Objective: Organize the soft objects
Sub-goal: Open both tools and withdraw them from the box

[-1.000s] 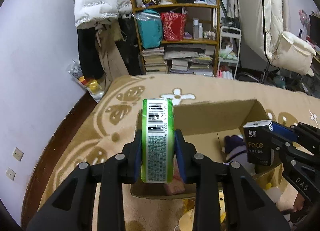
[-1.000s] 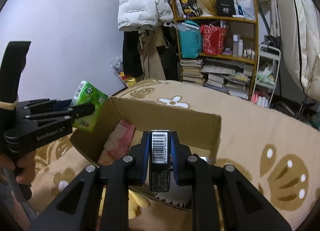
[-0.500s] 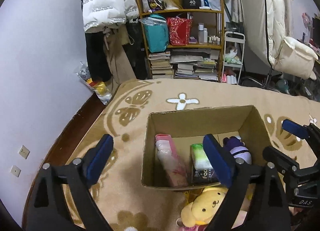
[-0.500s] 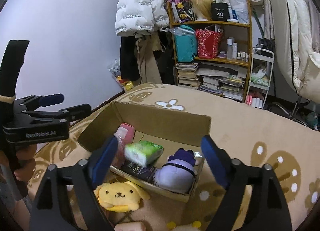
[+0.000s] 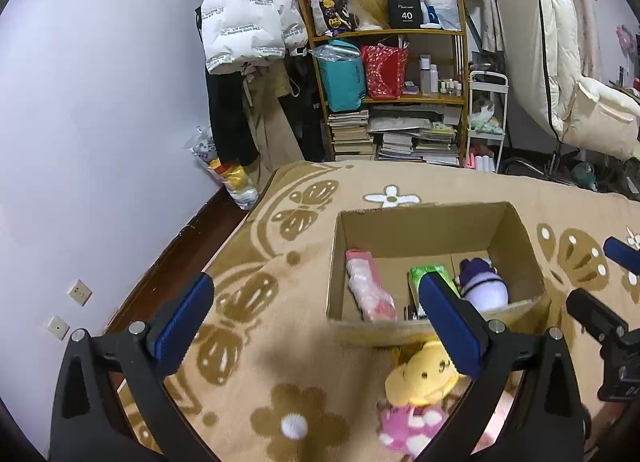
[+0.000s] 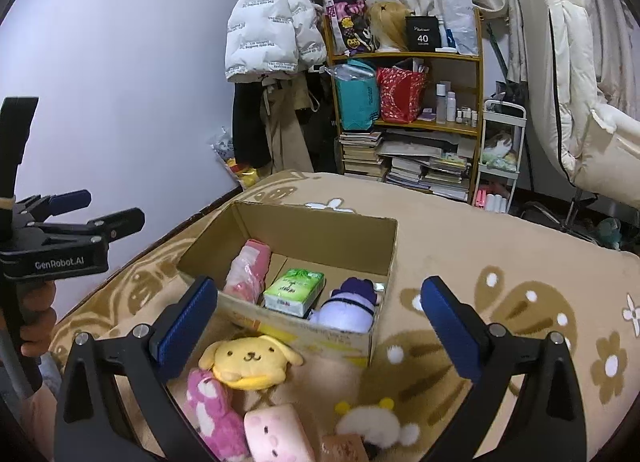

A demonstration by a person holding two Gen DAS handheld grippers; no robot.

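The right gripper hangs with its fingers wide apart and nothing between them, and the left gripper is the same: spread and empty. Closest to the right camera, on the beige rug, lies a small heap of toys outside the box: a pink block plush, a pink spotted plush, a white round plush with yellow ears, and the yellow dog plush, which lies just before the front wall of the cardboard box.

These toys lie close together, some touching. The likely risk is that wide fingers coming down on one toy also pinch its neighbour, or press the soft body flat so that it slips out during the lift. The white round plush is partly cut off at the picture edge, so its shape is hard to judge.

Farther away, inside the box, there are a pink packet on the left, a green tissue pack in the middle and a purple and white plush on the right. Little free floor remains, so a toy dropped carelessly may land on top and roll over the low front wall. A gripper that swings low could also catch this wall and push the light box along the rug.
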